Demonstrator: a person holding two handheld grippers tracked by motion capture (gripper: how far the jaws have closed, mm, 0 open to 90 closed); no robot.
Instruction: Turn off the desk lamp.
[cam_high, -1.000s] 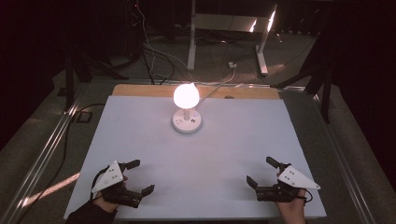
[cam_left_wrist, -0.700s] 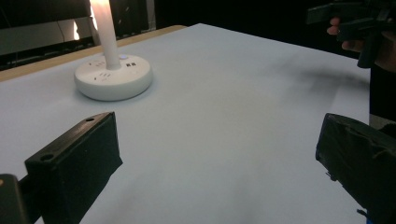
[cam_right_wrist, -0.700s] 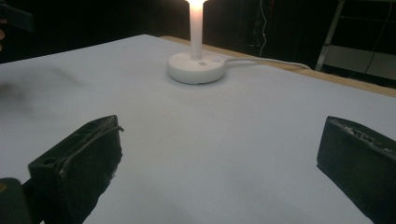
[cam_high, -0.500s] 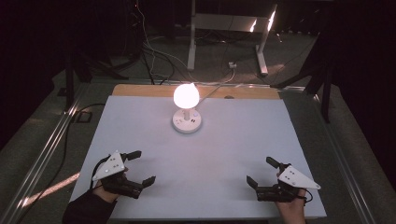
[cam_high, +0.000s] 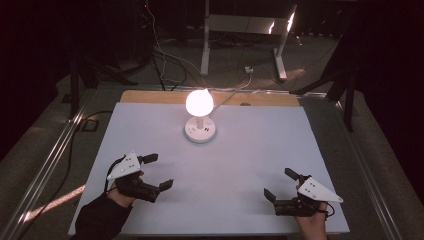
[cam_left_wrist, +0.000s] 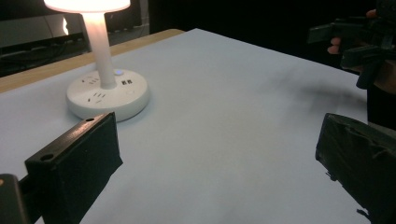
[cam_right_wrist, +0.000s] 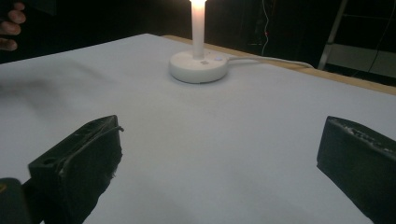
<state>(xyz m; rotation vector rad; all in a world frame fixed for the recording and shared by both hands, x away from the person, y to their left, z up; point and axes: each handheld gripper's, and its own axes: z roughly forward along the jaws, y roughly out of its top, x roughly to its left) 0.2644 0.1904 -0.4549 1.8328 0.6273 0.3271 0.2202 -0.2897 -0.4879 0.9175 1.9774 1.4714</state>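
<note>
A lit table lamp (cam_high: 200, 115) stands at the table's far middle, well apart from the left gripper (cam_high: 155, 172) and right gripper (cam_high: 280, 185), both held wide open and empty near the front edge; a reach forward is judged to be needed next.

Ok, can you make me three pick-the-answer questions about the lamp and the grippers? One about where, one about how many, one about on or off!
1. Where does the lamp stand?
A. at the table's far middle
B. at the near left corner
C. on the floor

2. How many grippers are over the table?
A. one
B. two
C. four

3. Is the lamp on?
A. off
B. on
C. knocked over

Answers:
1 A, its base sits past both grippers, near the far edge.
2 B, the left gripper and the right gripper, both with jaws apart.
3 B, its top glows brightly.
</note>
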